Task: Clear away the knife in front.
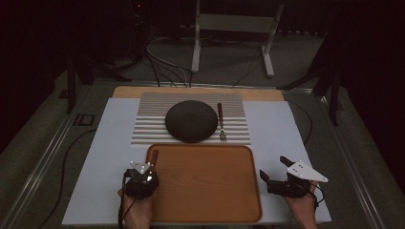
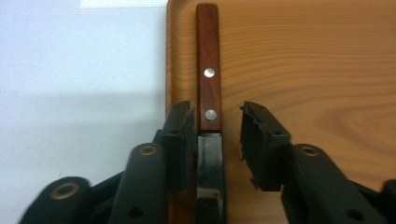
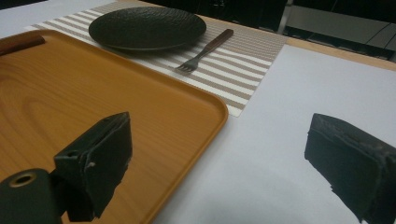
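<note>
A knife [image 2: 208, 70] with a red-brown wooden handle and two rivets lies along the left inner edge of the orange wooden tray [image 2: 303, 70]. My left gripper [image 2: 217, 126] sits low over it, jaws apart, with the knife between them where handle meets blade. The left pad is next to the handle and a clear gap shows at the right pad. From above, the left gripper [image 1: 144, 167] is at the tray's [image 1: 205, 191] near left corner, by the knife [image 1: 154, 156]. My right gripper [image 1: 275, 168] is wide open and empty beside the tray's right edge, over white board [image 3: 280, 140].
A dark round plate [image 1: 191, 120] rests on a striped placemat [image 1: 148, 119] beyond the tray. A fork [image 1: 221, 121] with a wooden handle lies to the right of the plate. In the right gripper view the plate [image 3: 147, 27] and fork [image 3: 205, 49] are far off.
</note>
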